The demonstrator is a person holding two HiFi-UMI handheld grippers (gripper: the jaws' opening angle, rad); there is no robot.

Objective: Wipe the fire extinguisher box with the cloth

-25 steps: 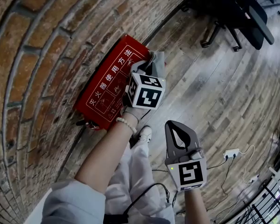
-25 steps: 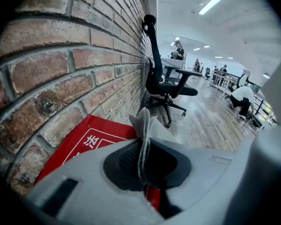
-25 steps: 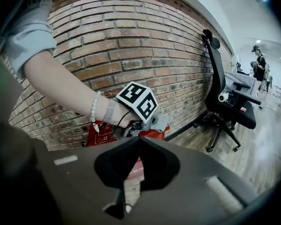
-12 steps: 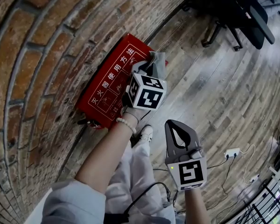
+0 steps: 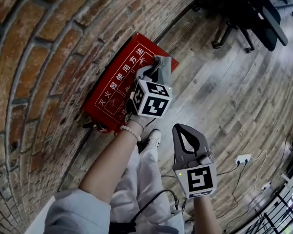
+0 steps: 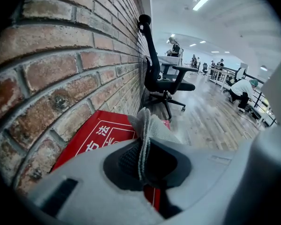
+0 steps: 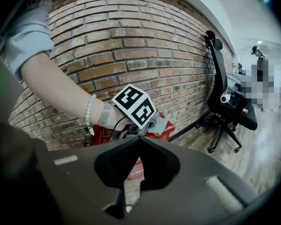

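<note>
Down by my knee, my right gripper (image 5: pixel 184 128) hung idle, jaws pinched together on nothing, well back from the work. Ahead of it, my left gripper (image 5: pixel 157 65) had the job: jaws clamped on the grey cloth (image 6: pixel 149 125), one fold standing up between them, the rest spilling out in front.

Under that cloth sat the red fire extinguisher box (image 5: pixel 115 91), on the wooden floor (image 5: pixel 219 96), hard against the foot of the brick wall (image 5: pixel 39 52). Its long axis ran along the wall, away from me. The cloth lay at the far end, by the edge away from the bricks, and seemed to be touching the printed face. So most of that face stretched back toward me and in toward the wall. The left hand was the one placed for that stroke, I reckoned.

Beyond the box, an office chair (image 6: pixel 161 78) stood by the same wall.
</note>
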